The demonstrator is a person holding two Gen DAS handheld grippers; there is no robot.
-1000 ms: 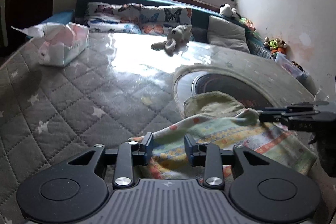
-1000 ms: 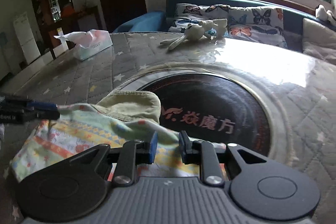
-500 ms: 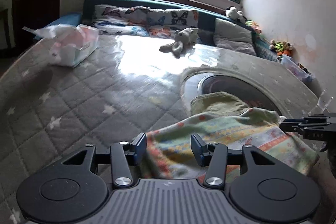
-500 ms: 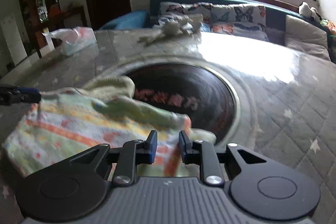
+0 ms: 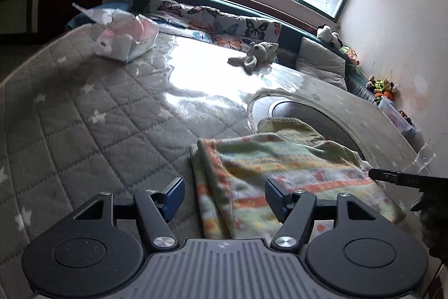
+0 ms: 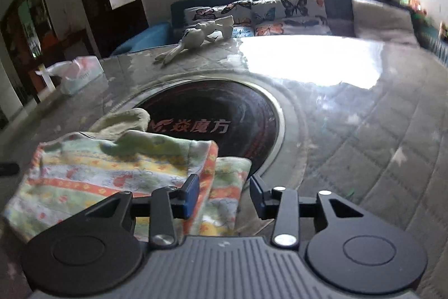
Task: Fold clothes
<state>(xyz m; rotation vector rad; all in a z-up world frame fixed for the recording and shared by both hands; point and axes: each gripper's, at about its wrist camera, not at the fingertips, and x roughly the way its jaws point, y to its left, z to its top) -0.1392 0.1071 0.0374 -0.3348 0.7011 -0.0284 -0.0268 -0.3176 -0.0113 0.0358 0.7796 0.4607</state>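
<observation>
Both grippers, left [image 5: 224, 196] and right [image 6: 224, 194], jaws spread, empty; folded garment [image 5: 282, 175] lies between jaws.

Left tool [image 5: 224, 194] spread wide, right tool [image 6: 224, 194] likewise, both level

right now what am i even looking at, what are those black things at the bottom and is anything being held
Each picture comes from a camera mounted on a hand-held tool that a person carries, one per hand. The black parts at the bottom are that tool's two fingers. The left gripper and the right gripper both stand open, holding nothing. Between them a striped patterned cloth lies folded on a quilted grey table cover, partly over a dark round inset. Farther back sit a tissue pack and a soft toy.
</observation>
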